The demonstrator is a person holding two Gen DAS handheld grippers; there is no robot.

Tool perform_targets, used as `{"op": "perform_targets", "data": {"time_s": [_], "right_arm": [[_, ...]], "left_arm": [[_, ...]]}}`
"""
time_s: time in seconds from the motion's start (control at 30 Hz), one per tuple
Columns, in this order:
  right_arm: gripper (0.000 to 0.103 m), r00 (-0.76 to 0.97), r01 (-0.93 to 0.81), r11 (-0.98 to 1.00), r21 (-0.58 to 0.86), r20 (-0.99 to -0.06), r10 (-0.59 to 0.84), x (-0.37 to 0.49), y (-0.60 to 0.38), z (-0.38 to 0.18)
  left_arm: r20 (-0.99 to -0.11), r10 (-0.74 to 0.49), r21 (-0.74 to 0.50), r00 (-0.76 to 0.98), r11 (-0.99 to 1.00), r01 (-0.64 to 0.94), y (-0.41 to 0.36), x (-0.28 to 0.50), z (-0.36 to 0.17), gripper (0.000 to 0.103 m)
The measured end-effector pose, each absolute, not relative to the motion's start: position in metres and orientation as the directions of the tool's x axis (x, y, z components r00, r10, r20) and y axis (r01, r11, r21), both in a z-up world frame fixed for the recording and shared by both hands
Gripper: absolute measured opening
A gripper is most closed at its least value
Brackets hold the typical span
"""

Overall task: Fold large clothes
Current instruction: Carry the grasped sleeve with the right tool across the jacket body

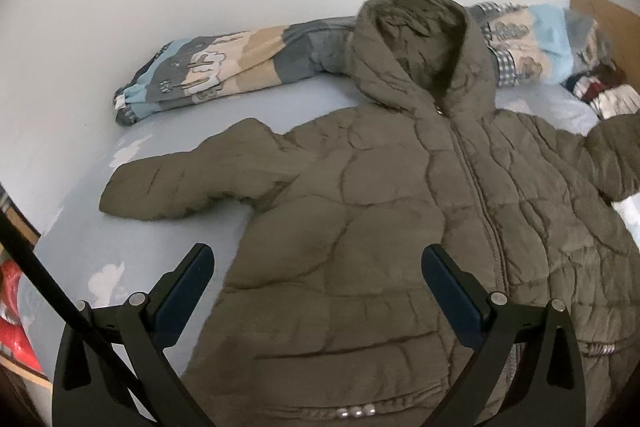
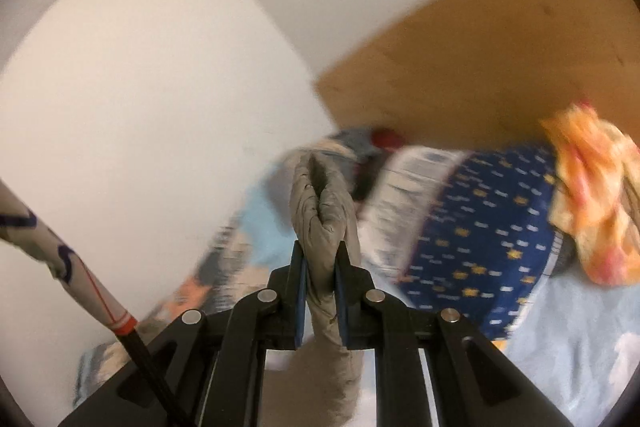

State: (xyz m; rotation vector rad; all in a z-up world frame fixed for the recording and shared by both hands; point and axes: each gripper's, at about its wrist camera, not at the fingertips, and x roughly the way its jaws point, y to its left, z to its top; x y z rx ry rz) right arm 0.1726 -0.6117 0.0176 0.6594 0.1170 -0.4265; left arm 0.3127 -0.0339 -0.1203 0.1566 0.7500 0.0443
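One puffy olive jacket point(image 1: 400, 227) lies front-up and zipped on the pale blue bed point(image 1: 100, 247) in the left wrist view, sleeves spread, beneath the spread left gripper point(image 1: 318, 287); it looks soft, light and springy, with a rolled patterned quilt point(image 1: 224, 67) behind the hood. From the right wrist, the right gripper point(image 2: 322, 263) pinches a bunched sleeve end point(image 2: 322, 211), a sound hold, near piled bedding point(image 2: 480, 247) and a wooden board point(image 2: 500, 47).

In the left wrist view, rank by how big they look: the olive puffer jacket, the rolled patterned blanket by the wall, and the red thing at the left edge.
1. Olive puffer jacket, spread on the bed and filling most of the view, though closest to the camera.
2. Rolled patterned blanket, lying along the wall, farther off.
3. Red thing, only a cut-off sliver visible, so its true size is unsure.
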Motion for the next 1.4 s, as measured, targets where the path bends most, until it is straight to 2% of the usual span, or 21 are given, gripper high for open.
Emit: {"op": "perform_targets", "data": {"time_s": [0.13, 0.23, 0.43, 0.83, 0.87, 1.0, 1.1, 1.17, 1.23, 1.3, 1.4], "right_arm": [[0.013, 0.959, 0.281, 0.774, 0.568, -0.190, -0.209, 0.186, -0.548, 0.053], [0.013, 0.973, 0.216, 0.814, 0.539, -0.189, -0.132, 0.206, -0.503, 0.061], [0.013, 0.964, 0.113, 0.862, 0.494, -0.266, 0.026, 0.267, -0.416, 0.041], [0.013, 0.859, -0.006, 0.865, 0.502, -0.440, 0.262, 0.370, -0.299, -0.056], [0.013, 0.820, -0.009, 0.862, 0.506, -0.489, 0.296, 0.387, -0.282, -0.083], [0.013, 0.724, -0.007, 0.854, 0.520, -0.586, 0.363, 0.418, -0.248, -0.145], [0.013, 0.680, -0.017, 0.831, 0.557, -0.603, 0.418, 0.429, -0.231, -0.172], [0.016, 0.658, -0.026, 0.824, 0.566, -0.611, 0.440, 0.433, -0.227, -0.180], [0.029, 0.621, -0.042, 0.812, 0.581, -0.622, 0.478, 0.437, -0.216, -0.188], [0.036, 0.605, -0.065, 0.804, 0.591, -0.617, 0.503, 0.431, -0.210, -0.184], [0.052, 0.642, -0.101, 0.805, 0.585, -0.579, 0.502, 0.409, -0.219, -0.154]], "left_arm": [[-0.675, 0.098, 0.139, 0.731, 0.990, -0.004, -0.017, 0.312, -0.117, 0.103], [-0.681, 0.103, 0.127, 0.725, 0.992, -0.021, -0.006, 0.313, -0.118, 0.103], [-0.682, 0.109, 0.086, 0.723, 0.994, -0.069, 0.016, 0.317, -0.111, 0.103], [-0.719, 0.077, 0.002, 0.691, 0.994, -0.108, 0.036, 0.346, -0.117, 0.103], [-0.725, 0.075, 0.001, 0.684, 0.994, -0.108, 0.036, 0.349, -0.119, 0.103], [-0.742, 0.064, -0.021, 0.667, 0.993, -0.118, 0.040, 0.355, -0.124, 0.103], [-0.742, 0.069, -0.012, 0.667, 0.993, -0.116, 0.040, 0.357, -0.125, 0.103], [-0.743, 0.070, -0.011, 0.666, 0.993, -0.117, 0.041, 0.361, -0.126, 0.103], [-0.749, 0.062, -0.023, 0.660, 0.993, -0.120, 0.042, 0.364, -0.127, 0.103], [-0.752, 0.046, -0.049, 0.658, 0.991, -0.126, 0.043, 0.369, -0.127, 0.103], [-0.754, 0.020, -0.075, 0.656, 0.990, -0.116, 0.043, 0.376, -0.128, 0.103]]}}
